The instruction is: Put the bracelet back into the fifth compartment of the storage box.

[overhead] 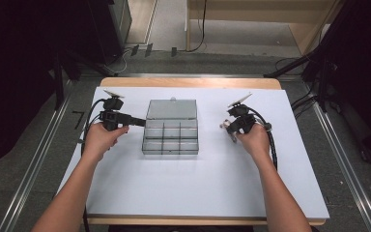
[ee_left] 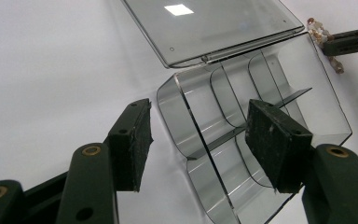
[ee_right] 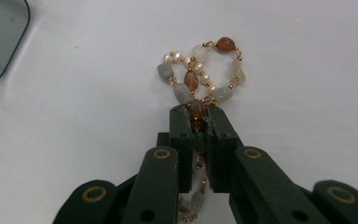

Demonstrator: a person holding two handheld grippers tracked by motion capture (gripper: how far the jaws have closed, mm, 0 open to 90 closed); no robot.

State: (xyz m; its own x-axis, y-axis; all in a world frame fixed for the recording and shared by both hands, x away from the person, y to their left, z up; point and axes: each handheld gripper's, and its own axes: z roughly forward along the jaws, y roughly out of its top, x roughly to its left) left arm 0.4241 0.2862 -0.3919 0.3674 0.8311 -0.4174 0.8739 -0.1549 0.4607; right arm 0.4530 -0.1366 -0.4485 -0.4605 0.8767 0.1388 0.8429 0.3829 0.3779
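Now, from the high view: the box (overhead: 171,134) sits mid-table on the white sheet (overhead: 198,183), lid (overhead: 172,109) flipped back. The left gripper (overhead: 136,121) reaches the box's left edge; the right gripper (overhead: 228,126) sits well to the box's right, nose down on the bracelet (overhead: 231,136).

Over to the left gripper view: jaws spread wide, one pad (ee_left: 131,140) outside the box's (ee_left: 242,140) wall, the other (ee_left: 275,144) over the compartments, neither pressing.

Right gripper view: jaws clamped tight on the bracelet (ee_right: 200,79), beads looping out beyond the tips onto the sheet, more strand trailing back between the jaws.
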